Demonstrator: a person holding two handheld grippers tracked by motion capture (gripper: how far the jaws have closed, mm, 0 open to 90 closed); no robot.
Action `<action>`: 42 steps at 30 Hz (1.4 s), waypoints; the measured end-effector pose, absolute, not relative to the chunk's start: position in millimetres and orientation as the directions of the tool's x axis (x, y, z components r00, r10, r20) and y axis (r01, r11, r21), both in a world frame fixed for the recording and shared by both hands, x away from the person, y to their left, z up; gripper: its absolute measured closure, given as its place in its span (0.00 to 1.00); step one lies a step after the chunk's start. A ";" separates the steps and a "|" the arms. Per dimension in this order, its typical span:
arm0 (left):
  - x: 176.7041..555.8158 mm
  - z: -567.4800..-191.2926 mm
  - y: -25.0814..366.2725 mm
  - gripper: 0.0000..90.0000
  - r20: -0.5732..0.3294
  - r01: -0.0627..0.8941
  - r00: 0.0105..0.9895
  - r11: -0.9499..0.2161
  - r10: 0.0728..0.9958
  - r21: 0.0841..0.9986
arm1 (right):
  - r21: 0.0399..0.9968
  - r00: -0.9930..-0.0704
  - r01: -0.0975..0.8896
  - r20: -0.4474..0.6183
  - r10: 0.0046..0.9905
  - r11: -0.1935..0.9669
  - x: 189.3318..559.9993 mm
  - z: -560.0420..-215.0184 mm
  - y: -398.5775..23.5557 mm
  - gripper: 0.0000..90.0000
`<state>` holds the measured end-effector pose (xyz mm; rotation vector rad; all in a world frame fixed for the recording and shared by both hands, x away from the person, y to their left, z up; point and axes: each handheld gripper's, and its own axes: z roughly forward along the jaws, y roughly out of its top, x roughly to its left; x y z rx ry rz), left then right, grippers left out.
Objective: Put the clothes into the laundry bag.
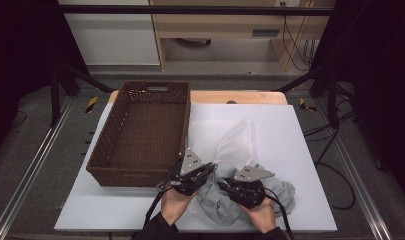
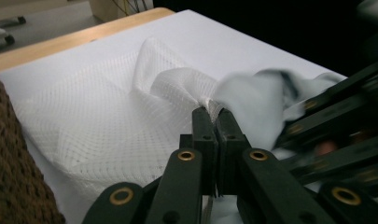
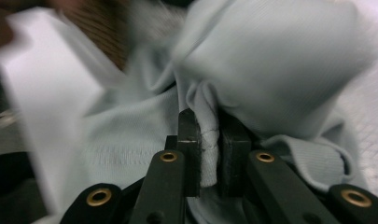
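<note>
A: Where do the two grippers sit?

B: Both are at the near edge of the counter point(image 1: 300, 150), just in front of the person's hands. The left gripper point(image 1: 208, 169) is beside the near right corner of the wicker basket point(image 1: 115, 150); the right gripper point(image 1: 229, 186) is just beside it, over the heap of cloth.

A: What does the left one have?

B: Its jaws are pressed together on an edge of the white mesh bag point(image 2: 107, 116). In the left gripper view the netting bunches into a peak right at the jaw tips and spreads flat from there across the white counter.

A: And the right?

B: Its jaws are clamped on a fold of the pale grey garment point(image 3: 270, 60); a stitched hem runs up between the pads in the right gripper view, which is blurred.

A: Where do the bag and the garment lie?

B: The bag lies to the right of the basket, with the garment crumpled at its near end, touching it. The basket's inside is bare.
</note>
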<state>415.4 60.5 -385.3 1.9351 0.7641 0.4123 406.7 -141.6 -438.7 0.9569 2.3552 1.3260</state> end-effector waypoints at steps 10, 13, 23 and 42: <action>411.9 -416.7 66.9 0.98 -0.050 0.372 0.750 -0.359 0.659 0.856 | 0.804 -0.620 0.466 0.000 0.784 0.368 441.5 -471.0 -124.0 0.82; 411.3 -423.2 71.8 0.98 -0.043 0.377 0.748 -0.370 0.663 0.849 | 0.808 -0.642 0.465 0.026 0.767 0.363 434.9 -464.0 -128.6 0.72; 414.0 -429.2 74.8 0.98 -0.027 0.383 0.738 -0.386 0.674 0.839 | 0.877 -0.598 0.397 0.023 0.801 0.271 406.2 -431.1 -173.9 0.42; 416.4 -417.7 79.4 0.98 -0.045 0.395 0.715 -0.350 0.697 0.850 | 0.843 -0.652 0.400 -0.014 0.758 0.360 398.5 -429.5 -160.6 0.85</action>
